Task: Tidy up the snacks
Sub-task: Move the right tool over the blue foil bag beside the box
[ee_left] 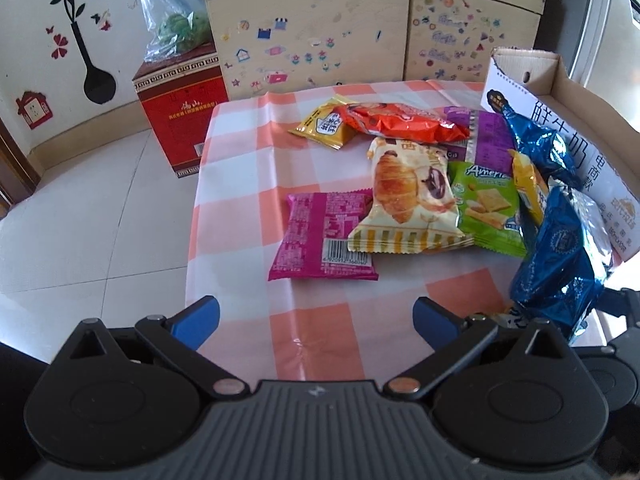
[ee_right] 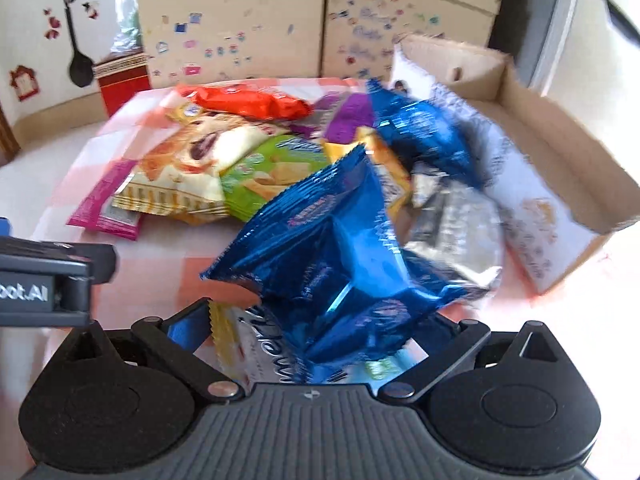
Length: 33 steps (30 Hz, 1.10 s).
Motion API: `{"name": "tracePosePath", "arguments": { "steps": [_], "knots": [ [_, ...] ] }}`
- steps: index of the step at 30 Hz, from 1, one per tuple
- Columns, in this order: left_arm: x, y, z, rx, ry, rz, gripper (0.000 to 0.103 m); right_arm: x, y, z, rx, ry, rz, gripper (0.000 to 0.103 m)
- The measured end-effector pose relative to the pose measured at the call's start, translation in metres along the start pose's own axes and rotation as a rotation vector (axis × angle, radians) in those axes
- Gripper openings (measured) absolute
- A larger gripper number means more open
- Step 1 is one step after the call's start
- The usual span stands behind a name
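The snacks lie in a loose heap on the surface (ee_left: 240, 184), which wears an orange-and-white checked cloth. Straight ahead of the left claw (ee_left: 316, 316) lies a pink packet (ee_left: 320, 236), flat, with its barcode up. A cream croissant packet (ee_left: 404, 196) overlaps the pink one's right edge, and a green cracker packet (ee_left: 486, 208) sits just beside it, to the right. Farther ahead are a yellow packet (ee_left: 324, 126), an orange packet (ee_left: 400, 120) partly over it, and a purple packet (ee_left: 480, 136) under the pile. The left claw is spread wide, with only bare cloth between its blue pads.

In front of the right claw (ee_right: 312, 336) a crumpled blue foil packet (ee_right: 336, 256) fills the gap between its fingers; the claw is spread wide, and whether the pads touch the foil cannot be told. A white-and-yellow packet (ee_right: 248, 344) lies beneath. The view is blurred.

To the right of both claws stands an open cardboard box (ee_right: 560, 152), with a second blue packet (ee_left: 532, 140) leaning against its side. Beyond the surface stands a stickered cabinet (ee_left: 312, 28), with a red box (ee_left: 180, 116) on the floor to the left.
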<state>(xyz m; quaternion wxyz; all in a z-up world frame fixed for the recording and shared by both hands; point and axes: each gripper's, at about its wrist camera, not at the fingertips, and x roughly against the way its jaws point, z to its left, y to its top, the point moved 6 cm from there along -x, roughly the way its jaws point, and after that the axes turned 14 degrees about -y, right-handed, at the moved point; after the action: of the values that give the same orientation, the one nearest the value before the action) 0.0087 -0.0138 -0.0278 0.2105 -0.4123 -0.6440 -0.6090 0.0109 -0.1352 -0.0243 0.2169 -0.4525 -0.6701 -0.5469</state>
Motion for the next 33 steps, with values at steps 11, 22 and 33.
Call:
{"name": "tracePosePath", "arguments": {
  "steps": [11, 22, 33],
  "knots": [
    [0.029, 0.005, -0.005, 0.014, 0.009, -0.035, 0.102, 0.022, 0.015, -0.023, 0.012, -0.019, 0.005, 0.103],
    [0.044, 0.01, -0.013, 0.013, 0.024, -0.011, 0.102, 0.039, 0.015, -0.047, -0.117, 0.043, 0.105, 0.103],
    [0.048, 0.009, -0.027, -0.041, 0.05, 0.025, 0.102, 0.046, 0.02, -0.061, -0.163, 0.032, 0.099, 0.103]
  ]
}}
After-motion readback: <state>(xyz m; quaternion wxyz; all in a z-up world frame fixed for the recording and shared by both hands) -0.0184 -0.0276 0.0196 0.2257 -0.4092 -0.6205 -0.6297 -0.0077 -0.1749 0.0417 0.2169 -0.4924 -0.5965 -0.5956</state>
